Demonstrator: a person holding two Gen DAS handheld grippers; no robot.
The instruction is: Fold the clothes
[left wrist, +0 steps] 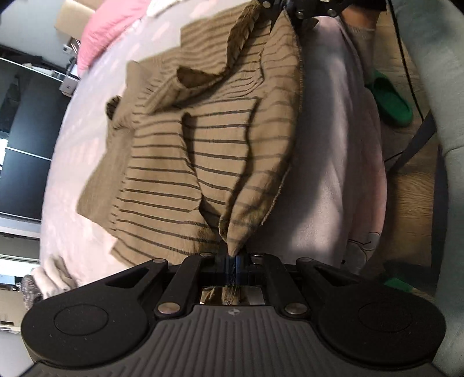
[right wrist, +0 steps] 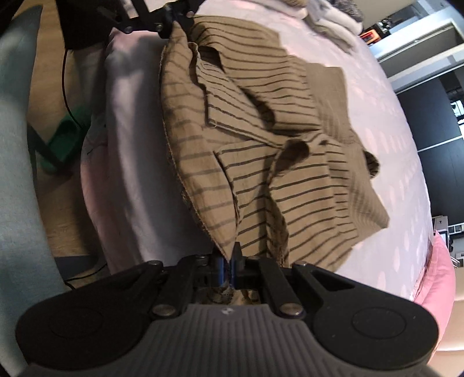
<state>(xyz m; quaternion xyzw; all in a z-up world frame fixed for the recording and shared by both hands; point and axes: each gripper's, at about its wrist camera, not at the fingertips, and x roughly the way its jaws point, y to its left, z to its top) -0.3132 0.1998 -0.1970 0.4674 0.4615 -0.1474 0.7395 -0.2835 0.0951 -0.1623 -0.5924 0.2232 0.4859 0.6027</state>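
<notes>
Tan striped shirt [left wrist: 214,150] spread in loose folds across a pale pink bedsheet [left wrist: 327,150], one hem edge lifted along the side of the bed nearest the person. Left gripper [left wrist: 232,255] clenched on a bunched corner of that hem, cloth pinched tight between the pads and poking through behind them. Right gripper [right wrist: 230,258] likewise clamped on the opposite corner of the same edge, jaws all but closed on the fabric. Each tool visible at the top of the other's view, the shirt's edge stretched between them. Sleeve and collar crumpled toward the middle of the garment, plain tan panels showing beyond the stripes. Pink pillow [left wrist: 107,32] at the far end of the bed; small heap of light-coloured clothes [right wrist: 333,17] at the other. Green slipper [left wrist: 391,98] on a wooden floor [left wrist: 417,188] beside the bed, dark cable trailing past it.
</notes>
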